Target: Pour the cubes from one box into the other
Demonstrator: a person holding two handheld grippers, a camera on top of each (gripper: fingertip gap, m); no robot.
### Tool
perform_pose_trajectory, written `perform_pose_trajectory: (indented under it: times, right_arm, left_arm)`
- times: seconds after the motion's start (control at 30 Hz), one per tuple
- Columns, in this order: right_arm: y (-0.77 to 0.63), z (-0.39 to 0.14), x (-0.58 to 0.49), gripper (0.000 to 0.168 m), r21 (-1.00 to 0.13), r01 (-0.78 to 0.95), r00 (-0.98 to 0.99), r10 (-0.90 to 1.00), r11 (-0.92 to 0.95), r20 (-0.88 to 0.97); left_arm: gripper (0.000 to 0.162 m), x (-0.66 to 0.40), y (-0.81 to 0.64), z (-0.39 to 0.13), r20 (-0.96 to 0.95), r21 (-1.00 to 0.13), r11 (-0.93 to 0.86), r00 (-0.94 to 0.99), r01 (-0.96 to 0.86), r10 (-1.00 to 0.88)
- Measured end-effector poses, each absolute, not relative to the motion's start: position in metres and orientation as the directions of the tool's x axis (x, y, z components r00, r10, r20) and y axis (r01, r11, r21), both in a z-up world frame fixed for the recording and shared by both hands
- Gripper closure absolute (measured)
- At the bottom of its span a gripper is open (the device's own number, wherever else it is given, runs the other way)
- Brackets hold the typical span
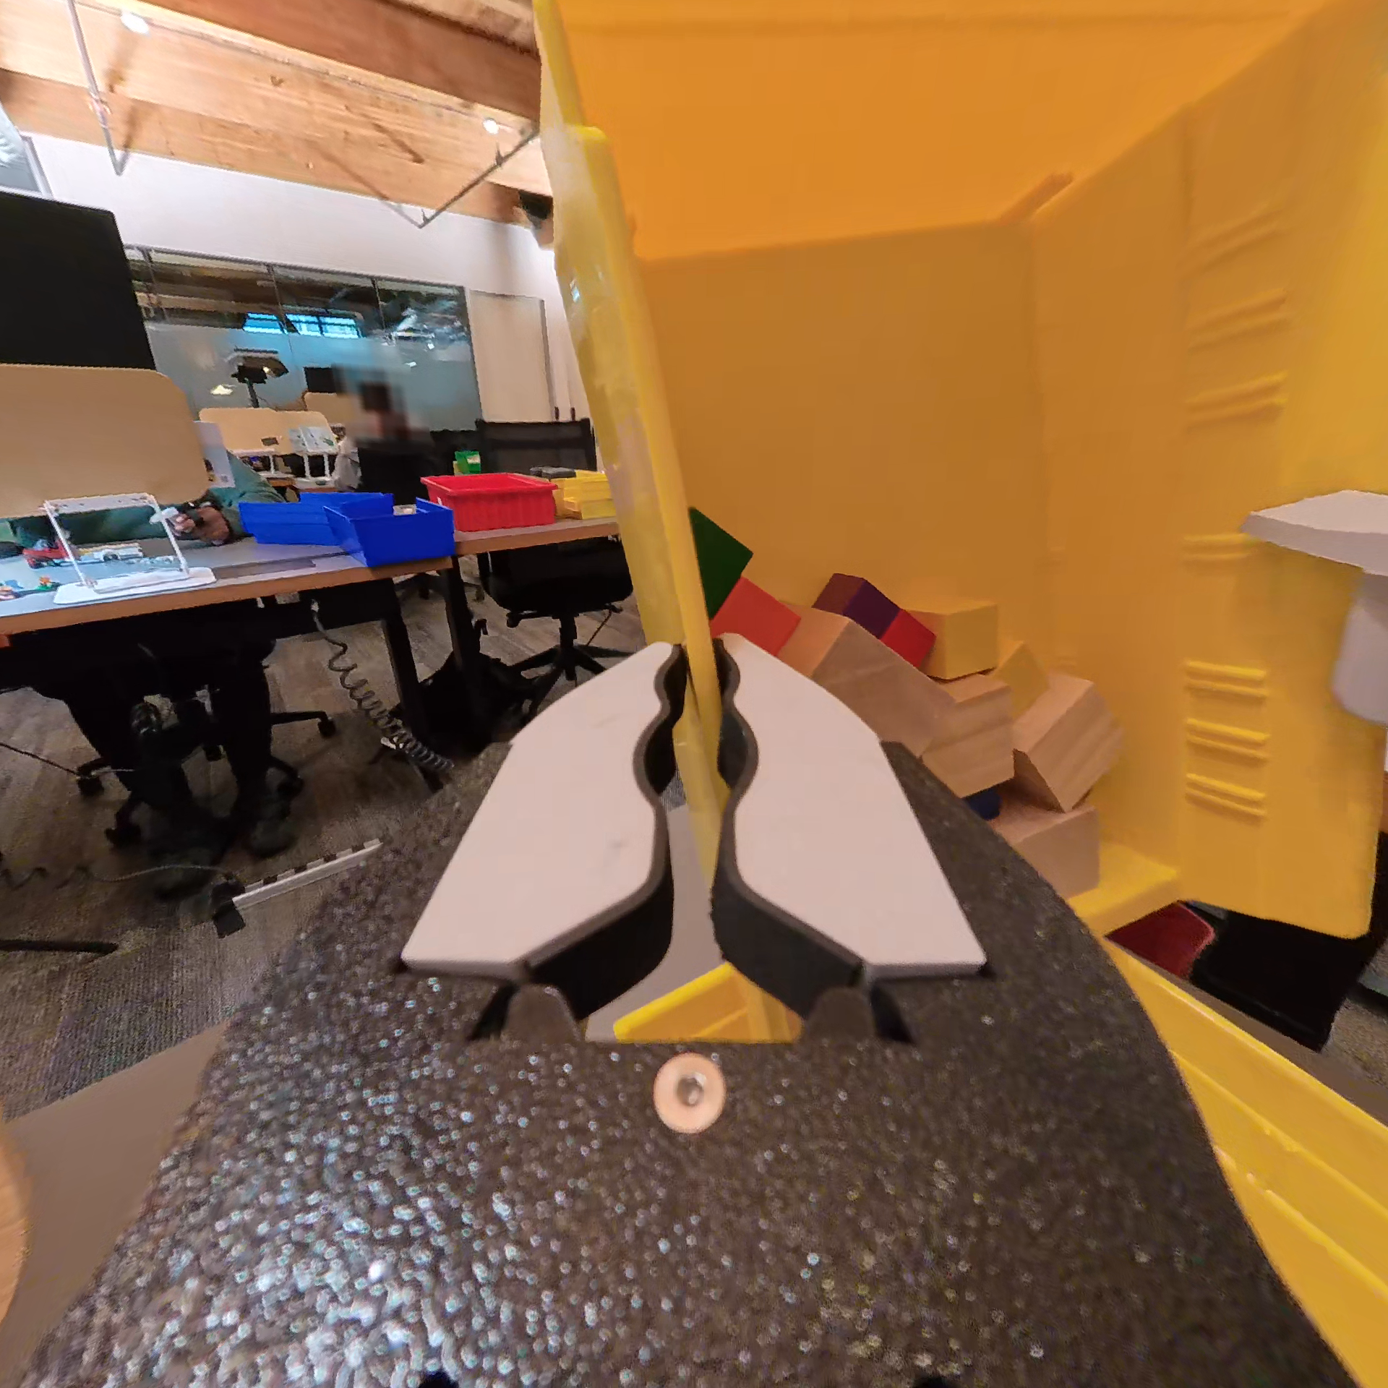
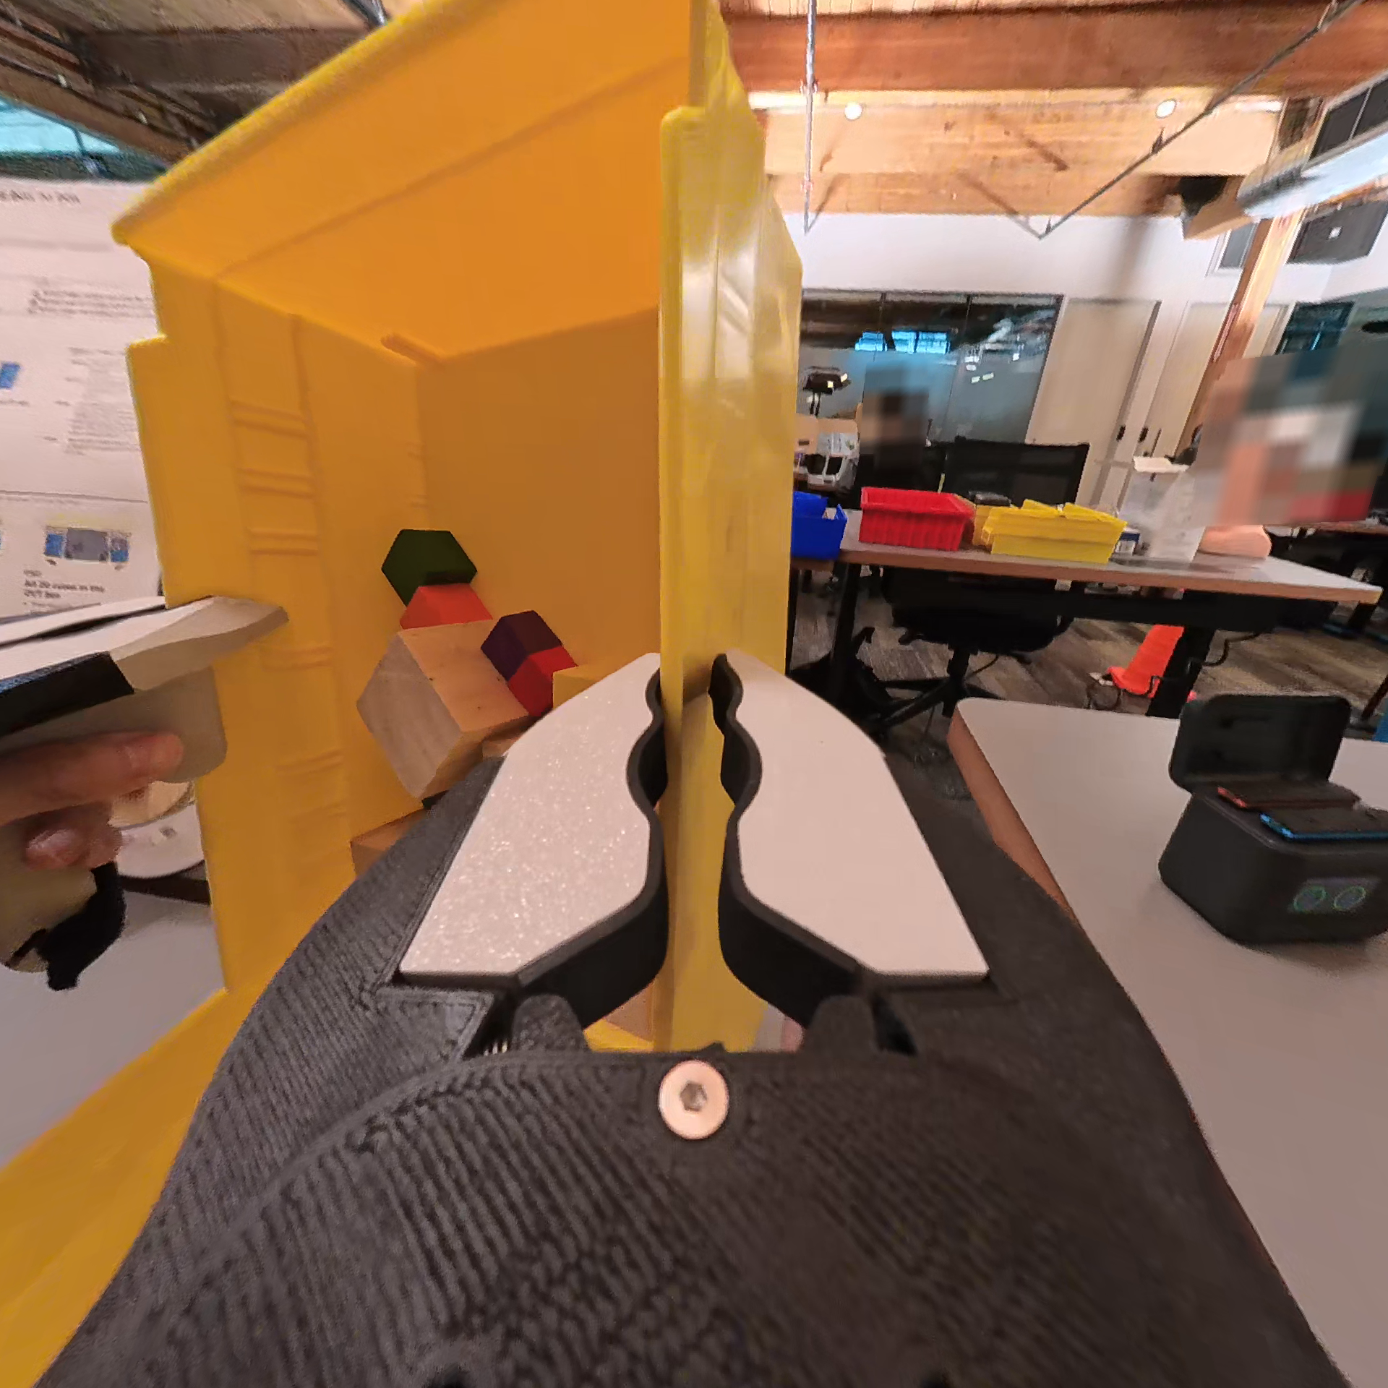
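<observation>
One yellow box point(image 1: 864, 420) fills both views, tipped on its side and lifted above the grey tabletop point(image 2: 1202, 1051), its ribbed plastic walls smooth; two grippers carry it, the left gripper point(image 1: 702, 676) with fingers clenched on one thin side wall, the right gripper point(image 2: 687, 680) clamped likewise on the opposite wall; a second yellow box point(image 1: 1277, 1111) shows only as a rim below; inside the lifted box the cubes point(image 1: 939, 676) lie heaped in the low corner, several bare wood, two red, one yellow, one purple, one dark green, the exact total hidden by the fingers; a black case point(image 2: 1277, 841) sits on the tabletop beside.
</observation>
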State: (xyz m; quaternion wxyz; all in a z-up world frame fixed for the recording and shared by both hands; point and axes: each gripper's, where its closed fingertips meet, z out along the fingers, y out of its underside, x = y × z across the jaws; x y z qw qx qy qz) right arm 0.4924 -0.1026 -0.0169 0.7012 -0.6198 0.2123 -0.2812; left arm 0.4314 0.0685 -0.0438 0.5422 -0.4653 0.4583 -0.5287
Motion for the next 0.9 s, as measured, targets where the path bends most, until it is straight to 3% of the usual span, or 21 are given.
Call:
perform_pose_trajectory:
  times: [0.33,0.63,0.9]
  right_arm:
    - [-0.099,-0.002,0.486,0.156,-0.95,0.191,0.803,-0.597,0.248,0.006]
    - [-0.1,-0.011,0.495,0.157,-0.959,0.204,0.781,-0.624,0.196,0.039]
    - [-0.095,0.005,0.489,0.155,-0.929,0.189,0.836,-0.549,0.319,-0.018]
  left_arm:
    - [0.156,0.42,0.071,-0.017,-0.058,-0.967,0.066,0.04,0.245,-0.997]
    - [0.156,0.428,0.069,-0.03,-0.051,-0.976,0.057,0.035,0.209,-0.998]
    - [0.156,0.422,0.073,-0.016,-0.02,-0.961,0.035,0.058,0.276,-0.998]
